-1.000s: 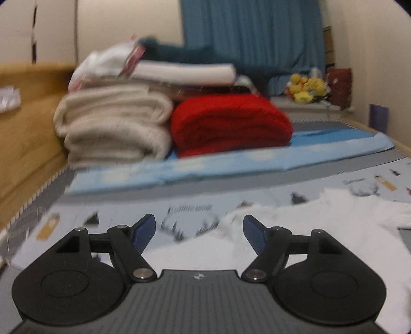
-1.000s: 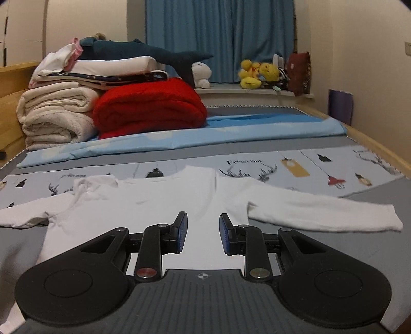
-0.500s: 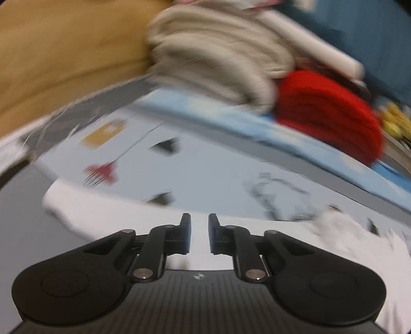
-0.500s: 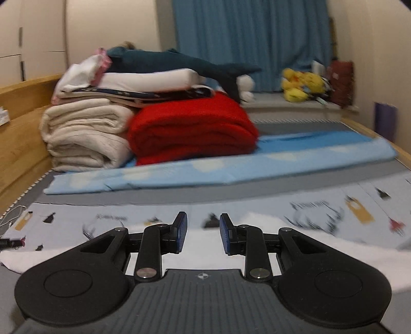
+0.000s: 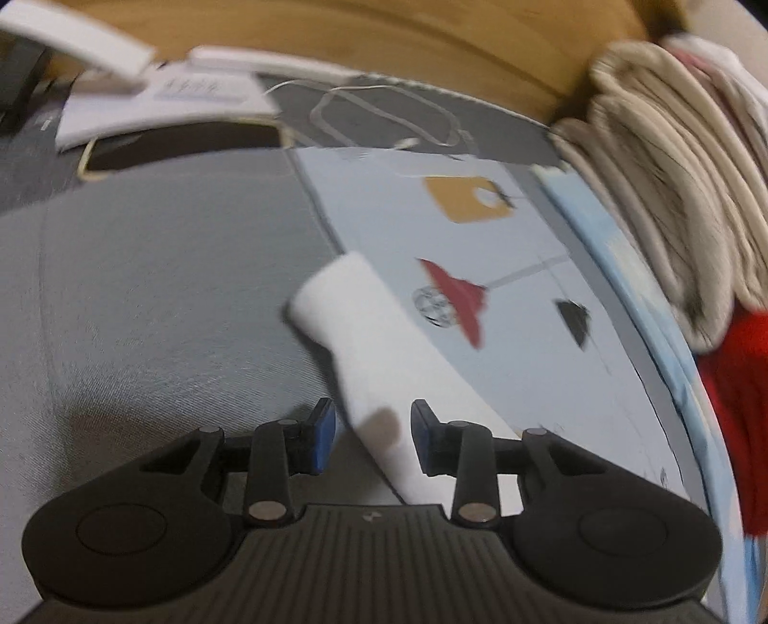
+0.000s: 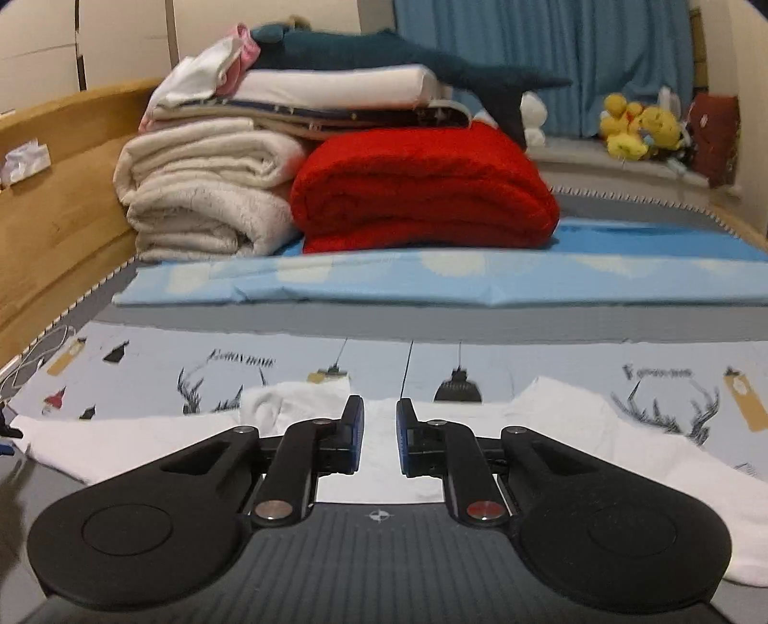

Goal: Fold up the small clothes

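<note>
A small white long-sleeved top (image 6: 566, 427) lies spread flat on the bed. Its left sleeve (image 5: 365, 345) runs away from my left gripper (image 5: 372, 439), which is open with the sleeve lying between its blue pads, a little above it; the cuff points toward the wooden bed edge. My right gripper (image 6: 379, 439) hovers over the middle of the top near the collar. Its jaws stand a narrow gap apart with nothing between them. The top's left sleeve (image 6: 110, 444) stretches out to the left in the right wrist view.
Folded beige blankets (image 6: 206, 201), a red blanket (image 6: 422, 192) and a plush shark (image 6: 384, 53) are stacked at the head of the bed. A phone (image 5: 177, 149), white cable (image 5: 384, 113) and papers lie by the wooden frame (image 5: 384, 33). Yellow plush toys (image 6: 638, 125) sit far right.
My left gripper swung left and tipped down over the sleeve, and its jaws closed, then reopened around it. My right gripper moved left across the top, its gap unchanged.
</note>
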A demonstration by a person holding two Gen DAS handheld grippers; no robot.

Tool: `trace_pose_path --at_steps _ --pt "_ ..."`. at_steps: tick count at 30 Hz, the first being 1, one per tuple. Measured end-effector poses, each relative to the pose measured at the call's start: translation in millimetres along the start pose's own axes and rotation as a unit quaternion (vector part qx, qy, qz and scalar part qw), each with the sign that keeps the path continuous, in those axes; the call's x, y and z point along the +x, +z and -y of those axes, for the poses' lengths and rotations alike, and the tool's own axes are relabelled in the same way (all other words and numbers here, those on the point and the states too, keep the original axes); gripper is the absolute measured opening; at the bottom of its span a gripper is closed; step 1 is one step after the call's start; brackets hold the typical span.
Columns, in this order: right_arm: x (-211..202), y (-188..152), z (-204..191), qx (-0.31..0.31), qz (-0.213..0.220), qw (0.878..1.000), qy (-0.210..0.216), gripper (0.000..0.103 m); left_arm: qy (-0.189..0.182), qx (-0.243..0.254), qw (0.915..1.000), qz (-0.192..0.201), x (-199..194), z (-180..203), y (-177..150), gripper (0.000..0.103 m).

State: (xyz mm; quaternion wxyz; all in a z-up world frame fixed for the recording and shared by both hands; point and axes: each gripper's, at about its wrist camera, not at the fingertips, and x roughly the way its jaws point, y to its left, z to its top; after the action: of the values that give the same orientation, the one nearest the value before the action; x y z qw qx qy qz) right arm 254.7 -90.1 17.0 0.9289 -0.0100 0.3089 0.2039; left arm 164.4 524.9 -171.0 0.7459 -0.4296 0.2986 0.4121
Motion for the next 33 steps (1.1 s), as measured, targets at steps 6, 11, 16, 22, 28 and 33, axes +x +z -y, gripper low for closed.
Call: trace_pose_path --at_steps 6,11,16,22,28,33 --pt "11.7 -4.5 10.0 0.014 -0.035 0.999 -0.009 0.015 -0.007 -0.018 0.9998 0.009 9.5 -1.7 4.4 0.001" --pt "2.6 -5.3 16.2 0.017 -0.046 0.998 -0.029 0.015 -0.033 0.075 0.9933 0.082 -44.2 49.9 -23.0 0.001" --pt "-22.7 -7.6 23.3 0.037 -0.039 0.998 -0.036 0.015 -0.131 0.152 0.9753 0.091 -102.8 113.3 -89.0 0.000" --pt "-42.2 -28.7 35.8 0.084 -0.045 0.994 -0.056 0.015 -0.315 0.251 0.9151 0.011 -164.4 212.8 -231.1 0.001" --pt "-43.1 -53.2 51.0 0.117 -0.066 0.988 -0.074 0.015 -0.374 0.320 0.8655 -0.093 -176.4 241.7 -296.0 0.030" --pt "-33.3 -62.4 71.4 0.155 -0.089 0.982 -0.067 0.015 -0.231 0.324 0.9168 -0.036 -149.3 226.3 -259.2 0.030"
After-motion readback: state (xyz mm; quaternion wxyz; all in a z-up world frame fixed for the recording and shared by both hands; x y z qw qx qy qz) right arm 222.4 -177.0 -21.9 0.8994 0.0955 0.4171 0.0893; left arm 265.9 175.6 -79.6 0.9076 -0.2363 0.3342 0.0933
